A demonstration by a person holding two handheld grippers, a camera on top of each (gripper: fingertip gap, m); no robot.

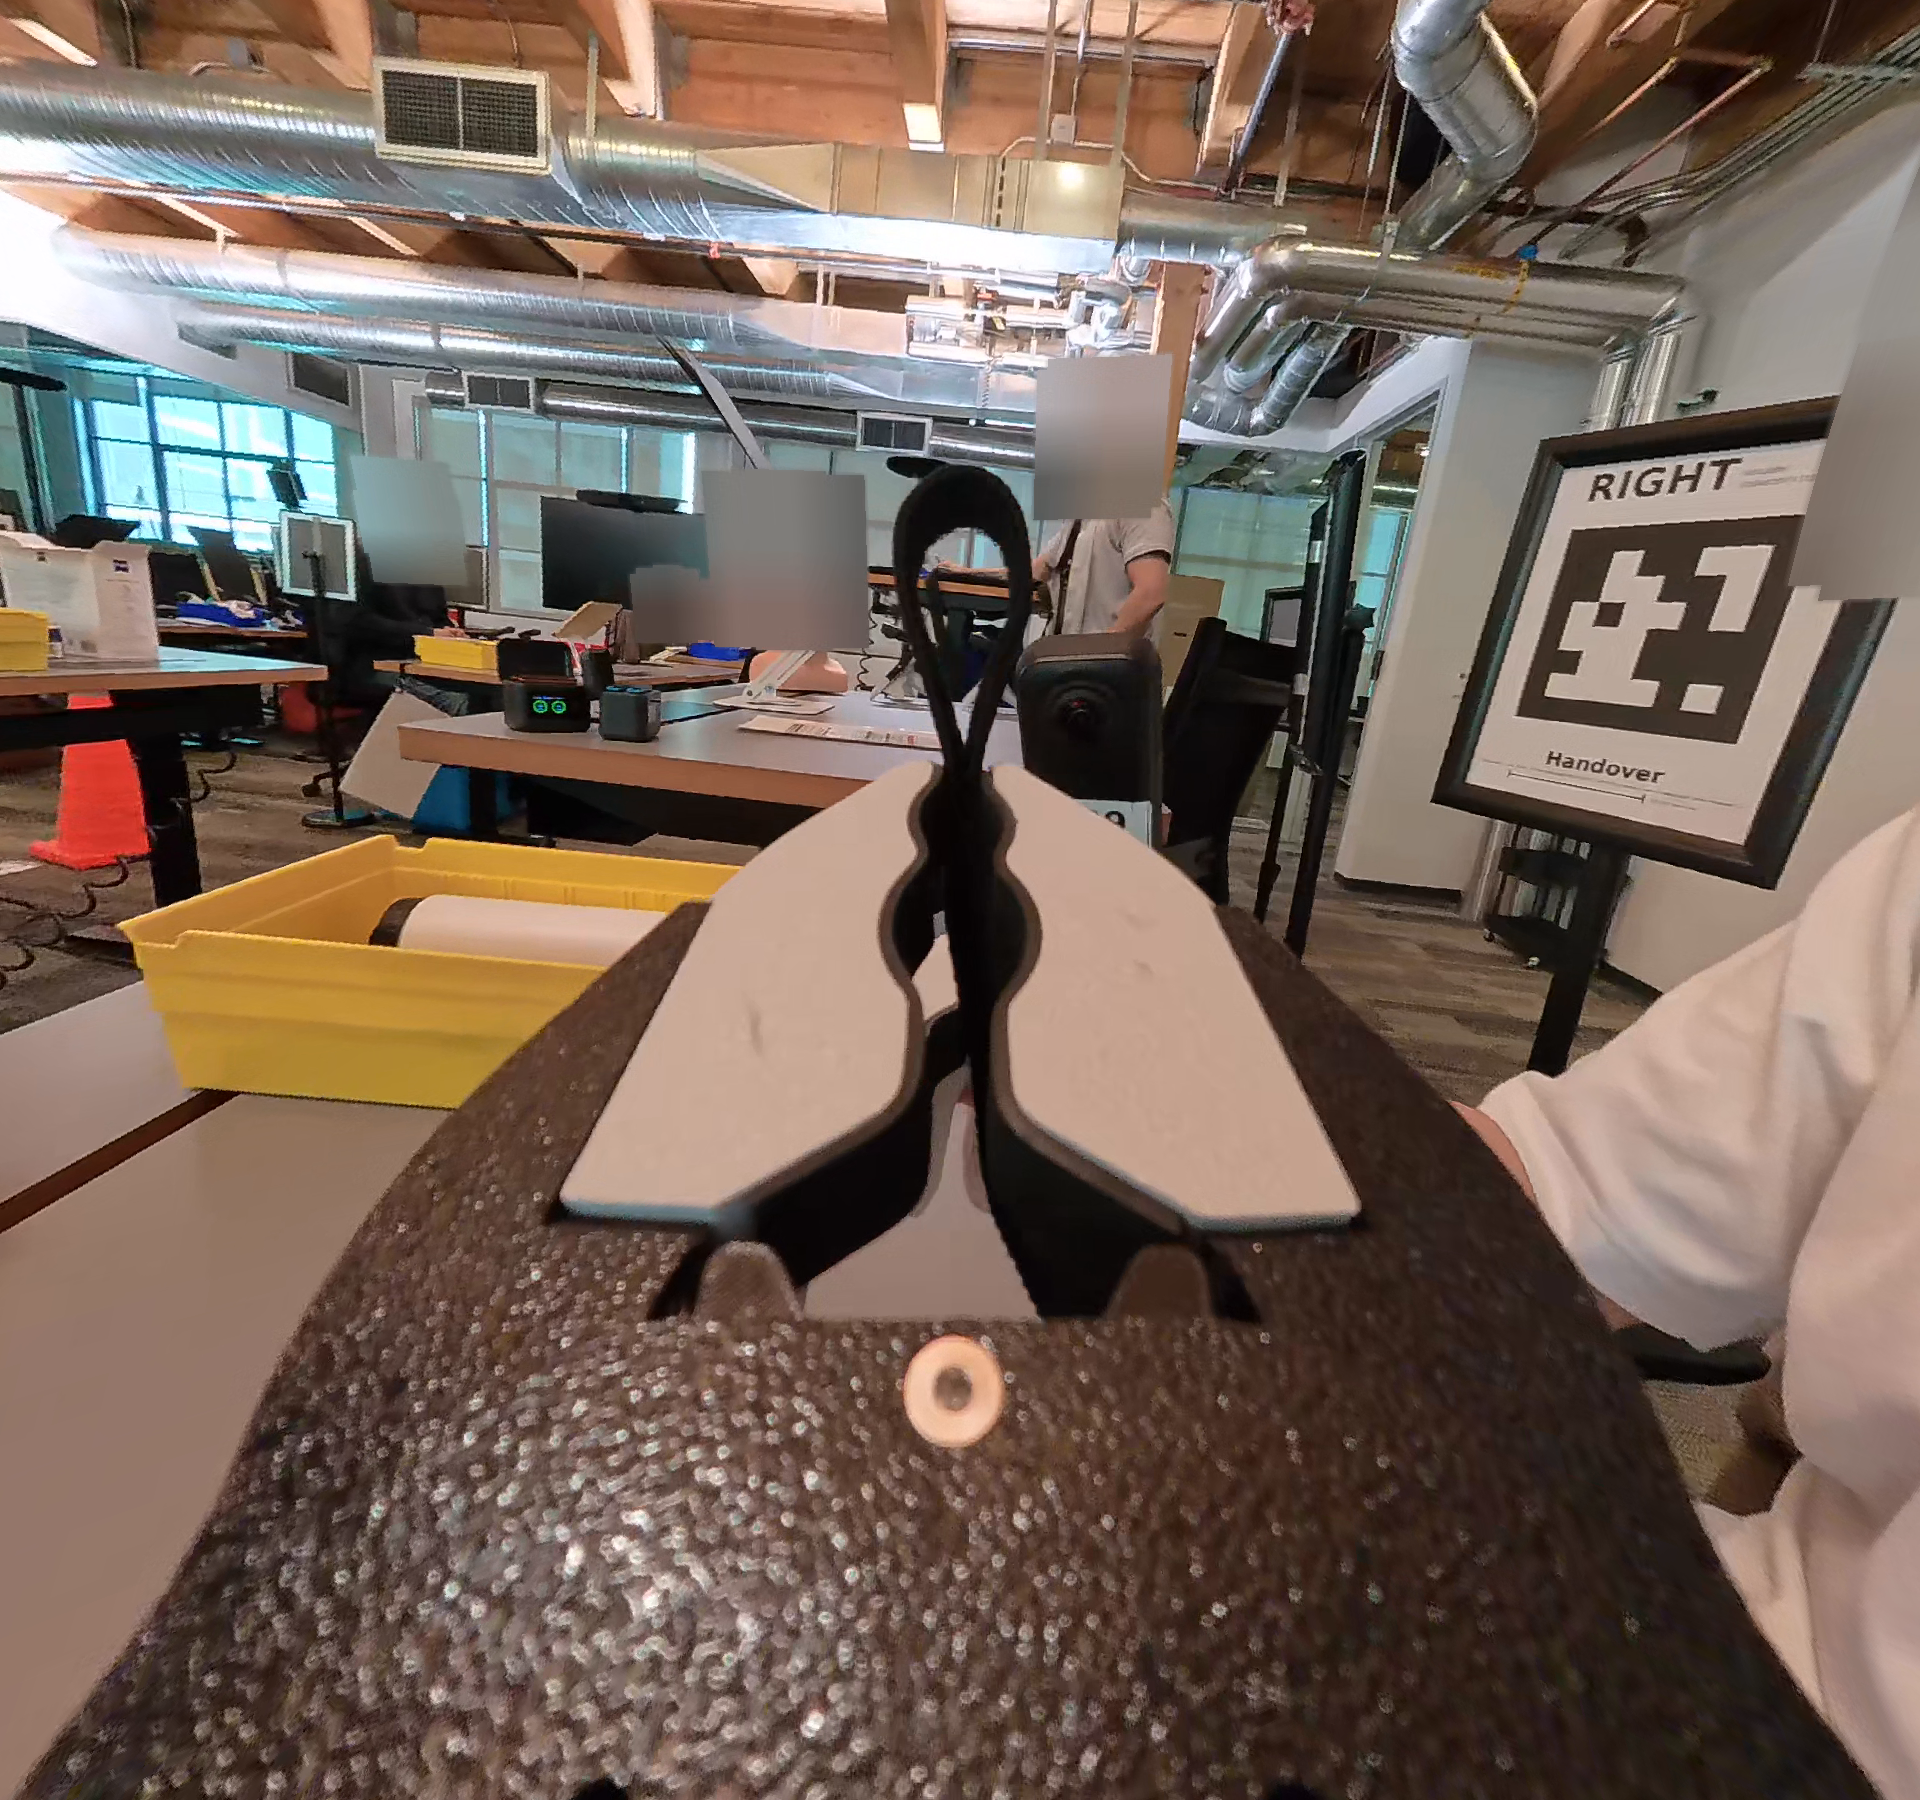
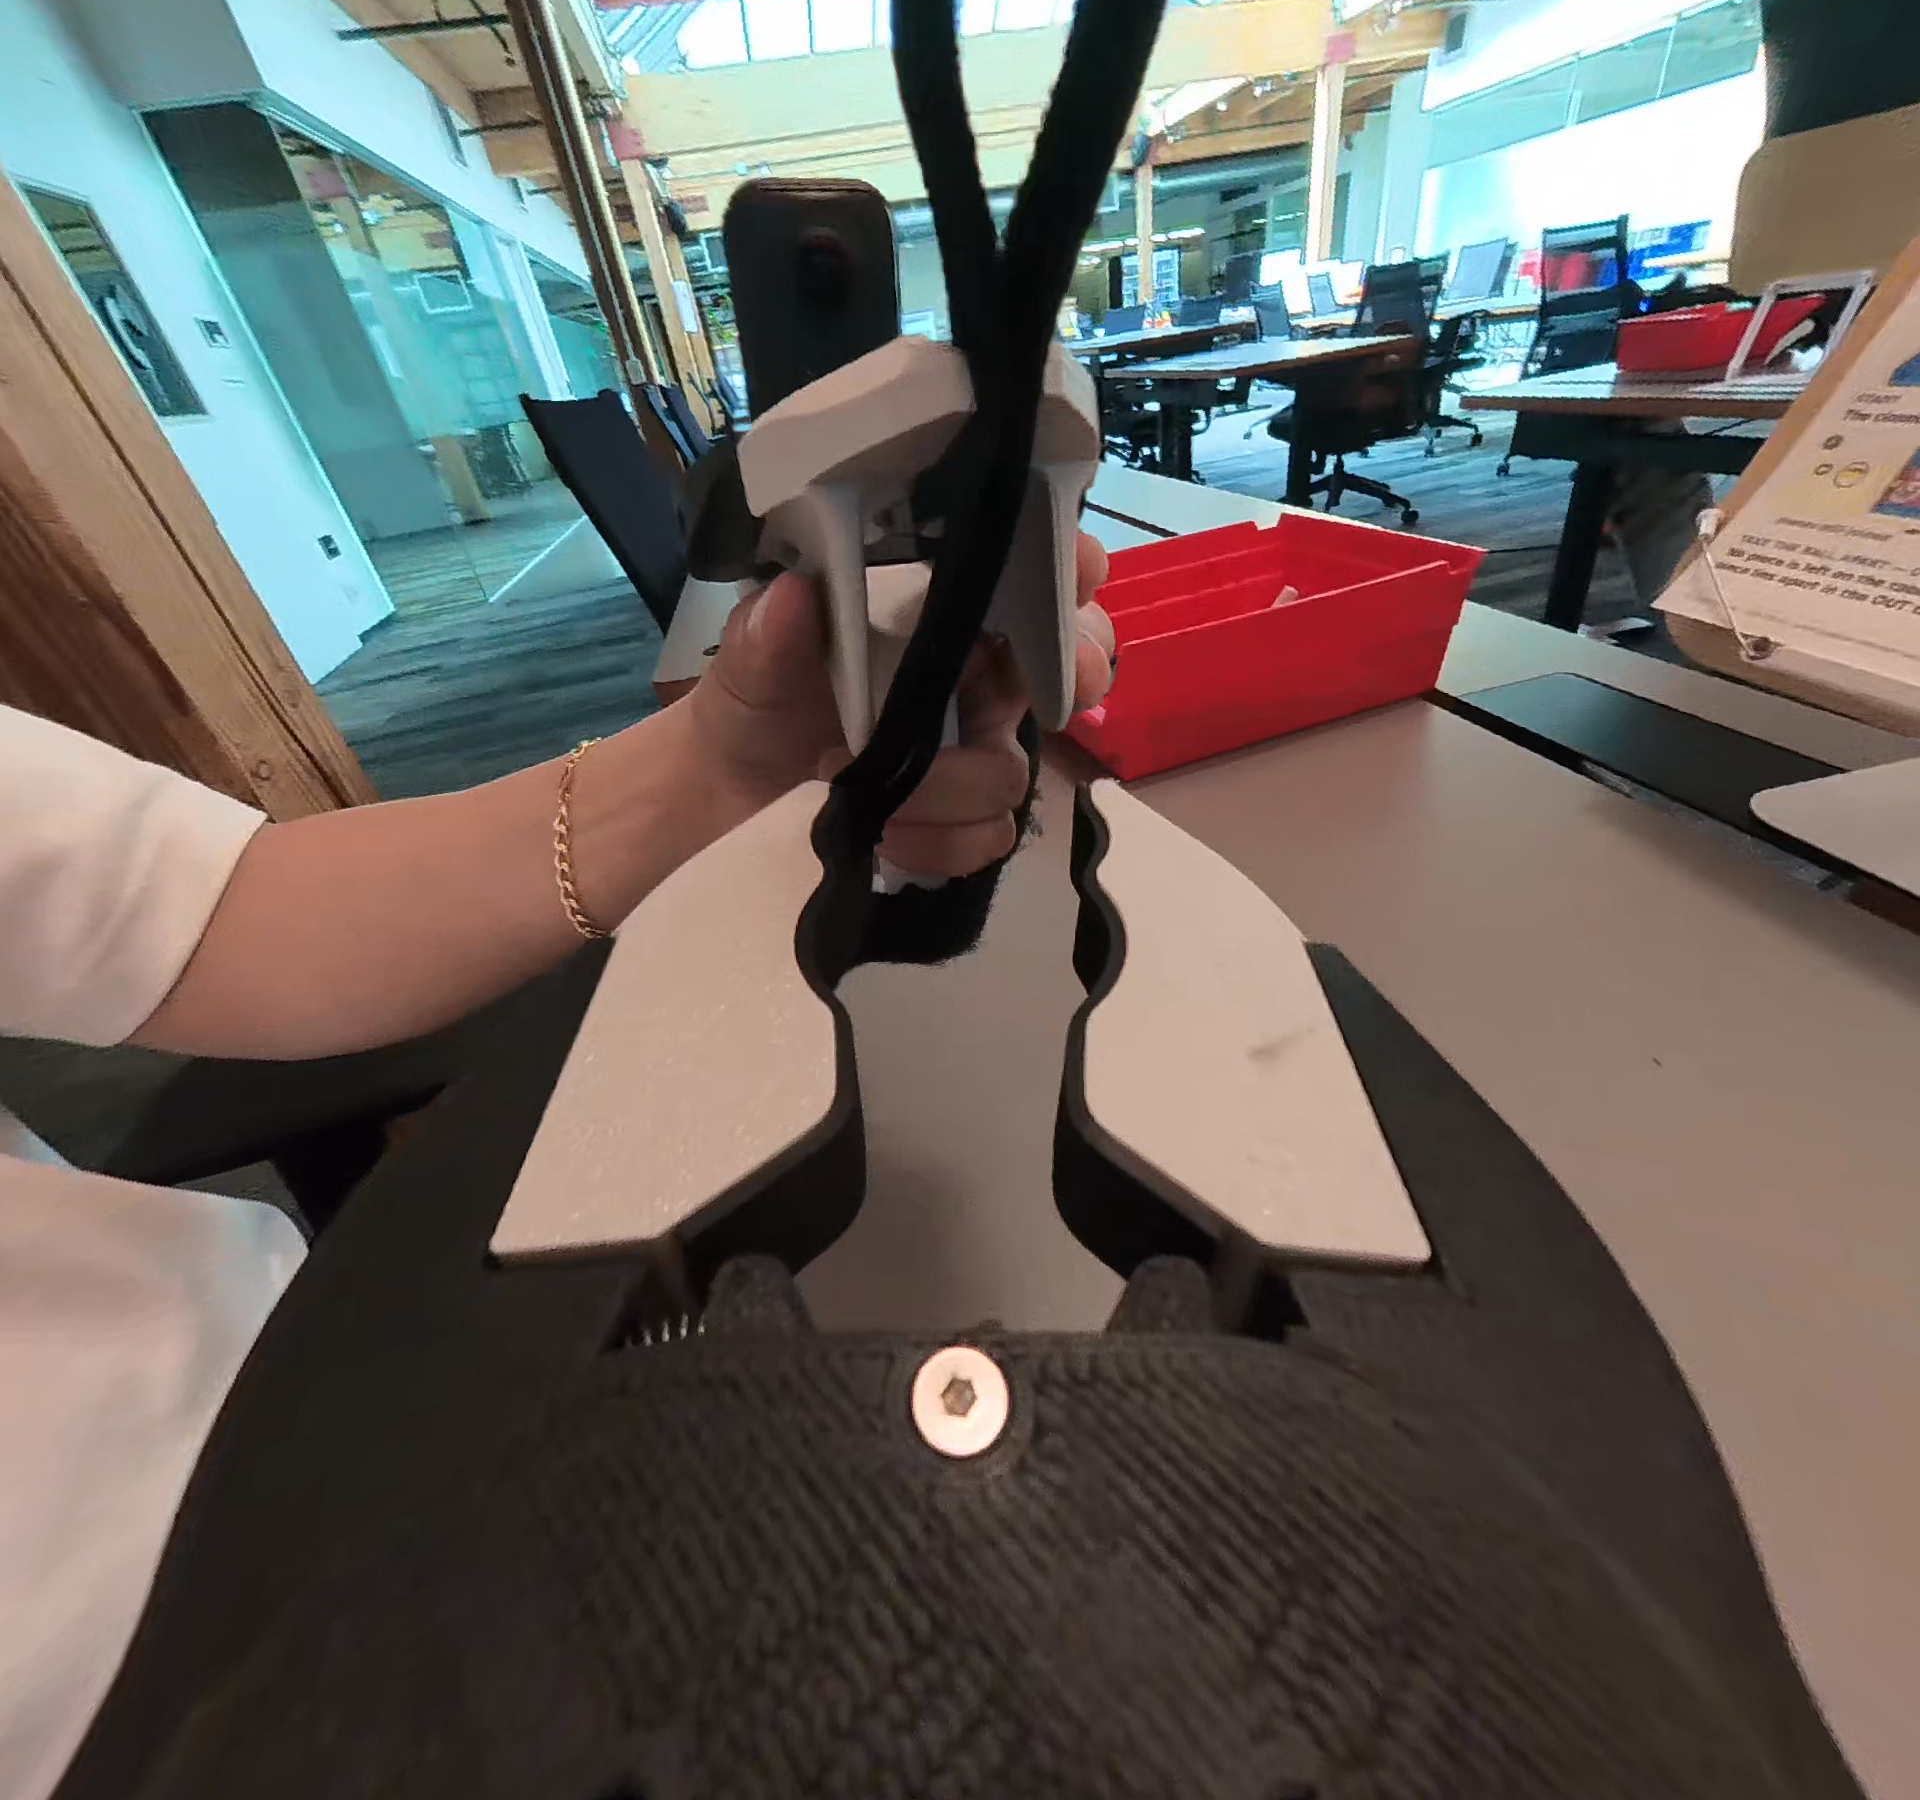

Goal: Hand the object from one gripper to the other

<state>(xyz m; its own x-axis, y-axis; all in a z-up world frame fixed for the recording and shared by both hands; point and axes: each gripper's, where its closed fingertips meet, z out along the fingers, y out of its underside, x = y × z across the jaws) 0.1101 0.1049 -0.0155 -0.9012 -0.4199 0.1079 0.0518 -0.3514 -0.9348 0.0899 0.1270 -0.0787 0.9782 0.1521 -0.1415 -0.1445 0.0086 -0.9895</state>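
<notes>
The left gripper [image 1: 964,784] is pinching a looped black cord [image 1: 961,628] that sticks out past its tips, while the right gripper [image 2: 951,805] sits spread apart just below it.

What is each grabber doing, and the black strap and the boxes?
Left gripper: shut on the black strap.
Right gripper: open, strap's lower end between its fingers.
Black strap: held upright, looped at the top.
Yellow box: on the table, holding a white roll.
Red box: on the table.
</notes>
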